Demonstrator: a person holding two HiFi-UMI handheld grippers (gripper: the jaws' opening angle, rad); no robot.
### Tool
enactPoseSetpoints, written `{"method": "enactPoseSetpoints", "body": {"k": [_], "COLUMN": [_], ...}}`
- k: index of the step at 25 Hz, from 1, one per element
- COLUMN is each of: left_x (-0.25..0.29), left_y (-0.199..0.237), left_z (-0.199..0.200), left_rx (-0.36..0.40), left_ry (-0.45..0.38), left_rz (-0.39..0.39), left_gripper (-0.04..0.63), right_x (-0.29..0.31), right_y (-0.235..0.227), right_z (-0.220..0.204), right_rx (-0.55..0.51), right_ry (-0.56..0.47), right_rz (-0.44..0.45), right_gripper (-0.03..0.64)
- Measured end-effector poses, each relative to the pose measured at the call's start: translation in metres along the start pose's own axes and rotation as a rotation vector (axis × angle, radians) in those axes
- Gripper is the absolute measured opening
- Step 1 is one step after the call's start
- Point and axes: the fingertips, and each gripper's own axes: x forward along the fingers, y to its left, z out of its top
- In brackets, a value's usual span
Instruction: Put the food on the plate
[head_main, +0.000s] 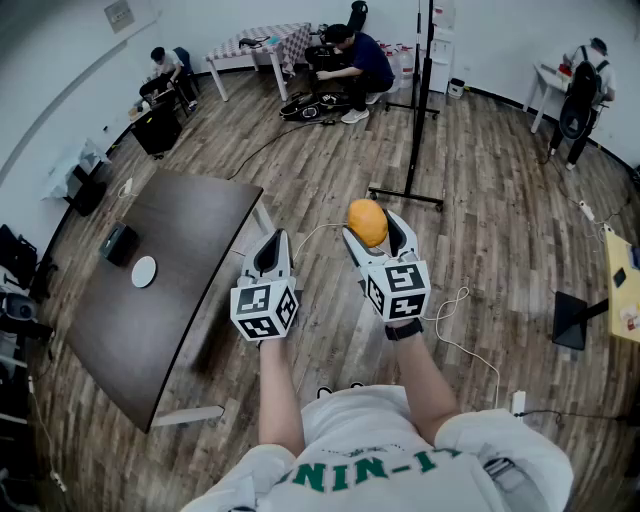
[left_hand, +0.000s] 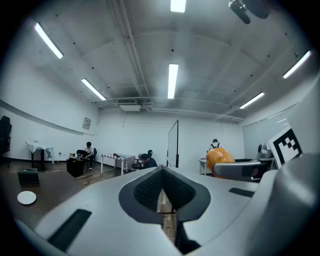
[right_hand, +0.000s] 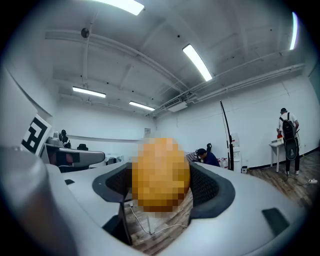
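Observation:
An orange, rounded piece of food (head_main: 366, 218) is clamped between the jaws of my right gripper (head_main: 370, 228), held up in the air over the wooden floor. In the right gripper view the food (right_hand: 161, 172) fills the gap between the two dark pads. My left gripper (head_main: 274, 241) is beside it on the left, shut with nothing in it; its pads meet in the left gripper view (left_hand: 162, 189). A small white plate (head_main: 144, 271) lies on the dark table (head_main: 190, 300) to the left, well away from both grippers.
A black box (head_main: 119, 243) sits on the table just beyond the plate. A tall black stand (head_main: 415, 110) rises ahead on the floor. A white cable (head_main: 455, 312) trails at the right. People work at the far wall, with bags and small tables.

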Motion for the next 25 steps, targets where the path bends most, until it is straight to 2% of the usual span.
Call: {"method": "enactPoseSetpoints", "body": {"k": [6, 10, 15, 18, 25], "left_x": [-0.004, -0.032, -0.078, -0.113, -0.163], "left_y": [0.011, 0.034, 0.092, 0.136, 0.235], "left_z": [-0.01, -0.031, -0.042, -0.041, -0.059], "left_rx": [0.0, 0.003, -0.004, -0.017, -0.039], "left_ry": [0.015, 0.052, 0.055, 0.044, 0.019], "left_rz": [0.063, 0.173, 0.335, 0.448, 0.612], "left_gripper": [0.012, 0.012, 0.012, 0.012, 0.012], "right_x": [0.014, 0.029, 0.058, 0.08, 0.126], "right_y": [0.013, 0.045, 0.115, 0.177, 0.289], "right_z": [-0.006, -0.019, -0.036, -0.042, -0.065], "right_rx": [0.034, 0.077, 0.1, 0.104, 0.087], "right_ry": [-0.006, 0.012, 0.048, 0.073, 0.104], "right_rz": [0.098, 0.234, 0.408, 0.544, 0.717], "right_gripper": [0.354, 0.354, 0.354, 0.356, 0.356]}}
